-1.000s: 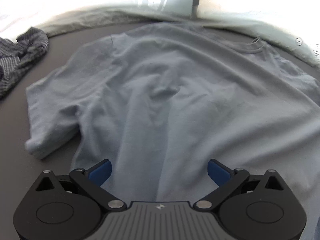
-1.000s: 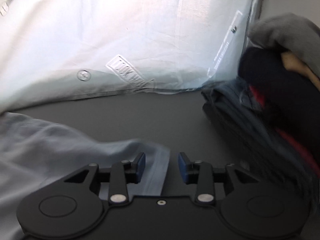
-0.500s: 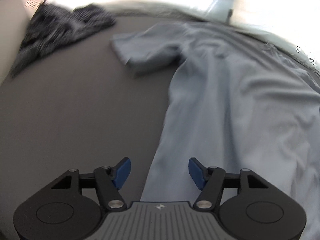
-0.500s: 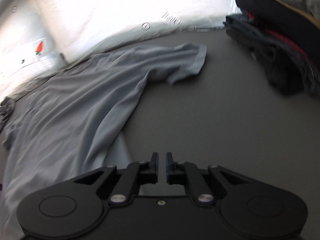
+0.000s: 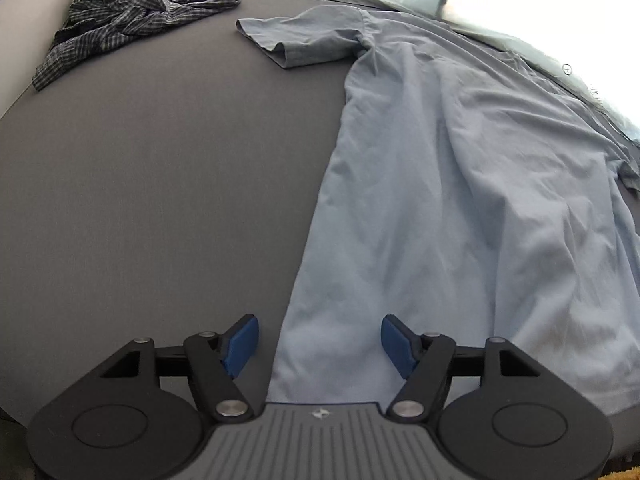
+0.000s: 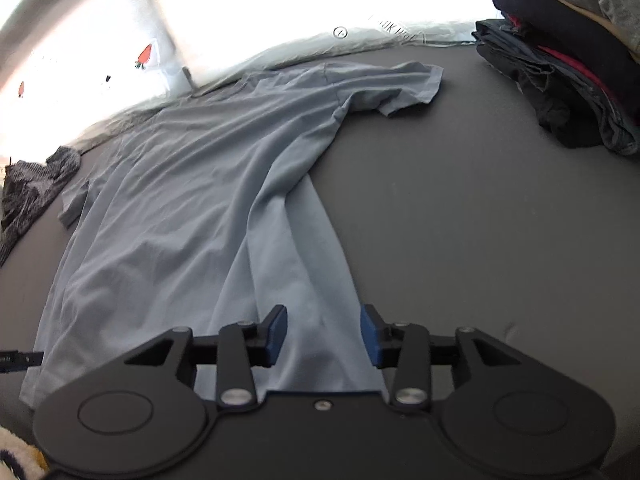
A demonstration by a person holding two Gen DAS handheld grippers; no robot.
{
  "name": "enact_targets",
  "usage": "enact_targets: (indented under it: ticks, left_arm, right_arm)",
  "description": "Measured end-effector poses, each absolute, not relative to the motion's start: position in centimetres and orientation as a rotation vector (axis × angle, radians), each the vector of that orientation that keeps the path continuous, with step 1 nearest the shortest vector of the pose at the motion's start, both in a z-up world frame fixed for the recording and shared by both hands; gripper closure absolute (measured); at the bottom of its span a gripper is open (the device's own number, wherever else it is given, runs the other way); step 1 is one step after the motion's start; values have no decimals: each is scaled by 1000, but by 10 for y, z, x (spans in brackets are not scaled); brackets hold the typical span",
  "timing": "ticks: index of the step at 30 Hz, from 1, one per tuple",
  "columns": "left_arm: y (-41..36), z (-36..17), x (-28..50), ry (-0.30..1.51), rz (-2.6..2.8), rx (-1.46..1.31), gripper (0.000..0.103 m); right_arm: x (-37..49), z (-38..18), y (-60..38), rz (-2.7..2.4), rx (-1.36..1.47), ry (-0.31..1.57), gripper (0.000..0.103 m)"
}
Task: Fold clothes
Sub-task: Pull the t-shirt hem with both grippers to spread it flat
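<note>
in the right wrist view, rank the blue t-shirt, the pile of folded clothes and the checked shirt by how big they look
1. blue t-shirt
2. pile of folded clothes, partly cut off
3. checked shirt, partly cut off, farther away
</note>
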State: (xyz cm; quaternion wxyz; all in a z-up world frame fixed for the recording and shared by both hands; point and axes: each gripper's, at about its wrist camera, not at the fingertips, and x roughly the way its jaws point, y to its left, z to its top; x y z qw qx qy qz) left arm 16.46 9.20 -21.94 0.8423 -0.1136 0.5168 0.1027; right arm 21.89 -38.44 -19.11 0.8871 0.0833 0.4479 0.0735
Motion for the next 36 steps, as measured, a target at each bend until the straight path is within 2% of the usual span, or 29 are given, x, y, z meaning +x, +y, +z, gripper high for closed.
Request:
enact_targets:
  ticks: [3,6,7,8,9,10,13,15,22,24,28,32,36]
  left_arm:
    - [88,-220,156,1085,208,-250,38]
    - [82,-219,150,1069,222,-237,54]
    - [81,-219,149,1058,245,-232,65]
    - [79,-219,147,1046,272,-228,83]
    - [78,-219,145,1033,298,-224,93]
    - [80,-218,143,1022,305,-250,98]
    - [87,-213,139,991,335,-308,100]
    - [90,-202,134,956,362,-310,100]
    - [105,-95,96,713,392,-361,101]
    - [101,-82,89,697,412,-306,101]
    - [100,-122,97,823,456,-313,101]
    - [87,-116,92,839,418,-286,101]
    - [83,-140,108,975,485,-243,100]
  right_arm:
    - [211,-199,-387,128,180,957,59]
    - [209,-208,-393,103,233,971,58]
    - [208,-211,-394,100,243,974,65]
    - [208,-214,-395,99,244,978,71]
    - [209,-217,-395,102,248,986,89]
    - [209,-218,-395,110,258,999,98]
    - [209,-214,-393,123,258,979,100]
    - [200,-195,-393,129,237,895,100]
    - [155,-106,-421,192,322,617,100]
    - [148,-106,-430,167,329,623,100]
    - [150,-149,-433,42,246,790,100]
    - [135,-144,-436,66,366,764,100]
    - [154,-169,-412,-52,97,923,99]
